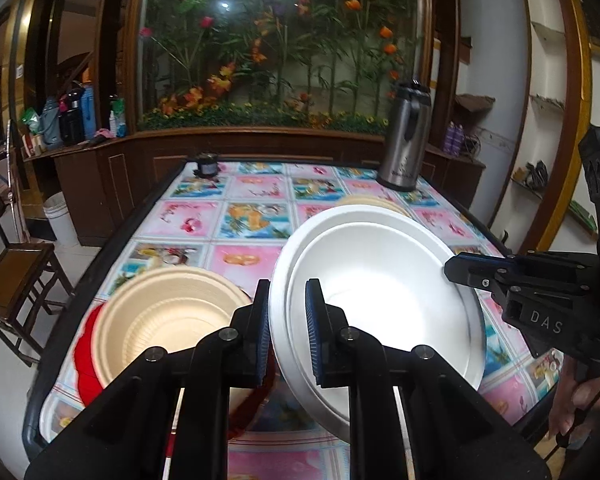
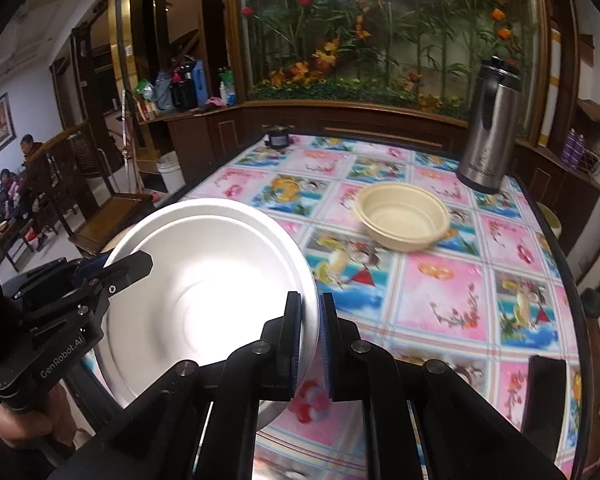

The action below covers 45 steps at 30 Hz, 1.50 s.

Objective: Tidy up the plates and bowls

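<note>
Both grippers hold one white plate (image 1: pixel 380 300) above the table, tilted. My left gripper (image 1: pixel 288 336) is shut on its left rim. My right gripper (image 2: pixel 309 344) is shut on its right rim; the plate also shows in the right wrist view (image 2: pixel 204 292). The right gripper enters the left wrist view (image 1: pixel 476 276) from the right. The left gripper enters the right wrist view (image 2: pixel 124 272) from the left. A beige bowl (image 1: pixel 168 316) rests on a red plate (image 1: pixel 86 356) at the near left. Another beige bowl (image 2: pixel 402 216) sits mid-table, partly hidden behind the white plate in the left wrist view (image 1: pixel 374 202).
The table (image 2: pixel 440 292) has a flowered cloth and a dark raised edge. A steel thermos (image 2: pixel 488 128) stands at the far right corner. A small dark jar (image 2: pixel 278 138) stands at the far left corner. A wooden chair (image 1: pixel 16 276) stands left of the table.
</note>
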Each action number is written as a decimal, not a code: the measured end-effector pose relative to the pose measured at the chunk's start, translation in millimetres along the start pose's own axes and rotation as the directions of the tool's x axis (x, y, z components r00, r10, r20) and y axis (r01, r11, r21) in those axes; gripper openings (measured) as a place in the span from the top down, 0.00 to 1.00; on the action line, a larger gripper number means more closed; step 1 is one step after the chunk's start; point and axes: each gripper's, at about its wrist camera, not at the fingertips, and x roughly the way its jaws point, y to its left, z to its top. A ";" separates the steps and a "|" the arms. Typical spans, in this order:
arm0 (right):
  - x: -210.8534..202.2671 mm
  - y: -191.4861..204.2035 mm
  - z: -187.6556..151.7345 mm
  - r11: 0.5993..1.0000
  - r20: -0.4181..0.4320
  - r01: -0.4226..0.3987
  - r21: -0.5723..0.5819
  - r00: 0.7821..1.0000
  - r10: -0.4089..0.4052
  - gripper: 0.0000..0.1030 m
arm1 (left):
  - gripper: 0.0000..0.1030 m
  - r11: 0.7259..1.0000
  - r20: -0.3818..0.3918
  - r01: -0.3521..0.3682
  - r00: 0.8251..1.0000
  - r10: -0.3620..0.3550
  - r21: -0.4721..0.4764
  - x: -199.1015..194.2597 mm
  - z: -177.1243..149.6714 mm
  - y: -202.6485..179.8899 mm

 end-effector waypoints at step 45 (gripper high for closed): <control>103.5 121.8 42.3 0.983 -0.161 -0.149 -0.110 0.978 0.130 0.88 | 0.86 0.952 -0.077 -0.158 0.987 0.143 -0.262 17.3 -28.8 141.1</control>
